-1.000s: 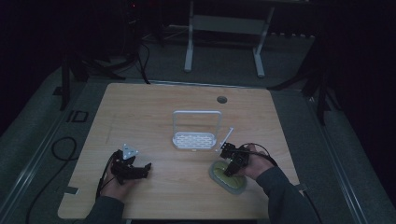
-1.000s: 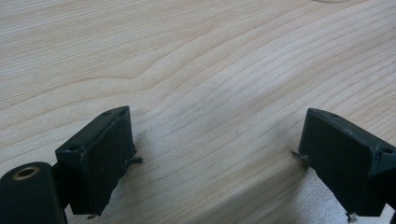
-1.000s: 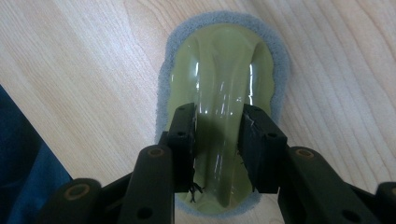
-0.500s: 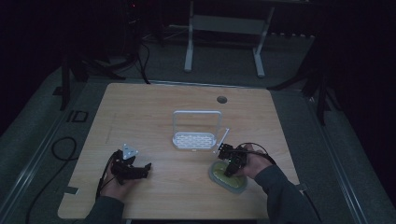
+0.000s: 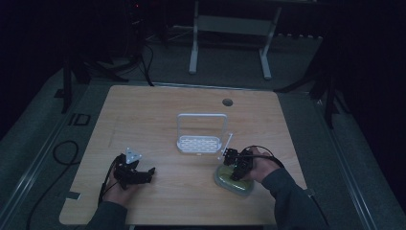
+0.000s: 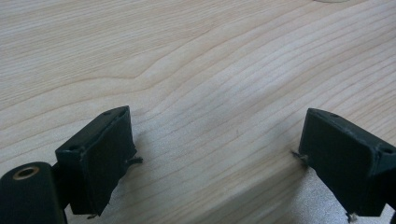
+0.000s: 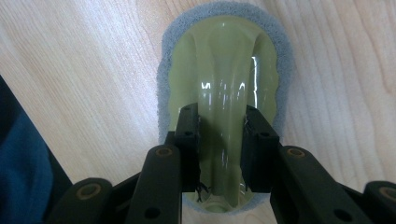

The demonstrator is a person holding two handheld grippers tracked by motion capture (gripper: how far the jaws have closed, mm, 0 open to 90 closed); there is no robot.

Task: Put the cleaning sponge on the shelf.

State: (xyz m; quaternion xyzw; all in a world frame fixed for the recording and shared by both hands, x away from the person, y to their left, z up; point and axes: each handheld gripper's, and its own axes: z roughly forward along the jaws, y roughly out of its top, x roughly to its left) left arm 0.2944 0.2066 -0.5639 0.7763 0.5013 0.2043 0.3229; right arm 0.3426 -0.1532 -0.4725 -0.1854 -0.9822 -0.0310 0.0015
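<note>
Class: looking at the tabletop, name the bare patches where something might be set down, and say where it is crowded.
Free: the far strip between the white rack and the cable hole, and the whole left side. Crowded: the near right, where the right gripper clamps the green scrubber.

No readable text, label, brand, number or sign in any view. The wooden table (image 5: 158, 120) carries only plain grain, and the scrubber's green handle (image 7: 224, 93) bears glare, no lettering.
</note>
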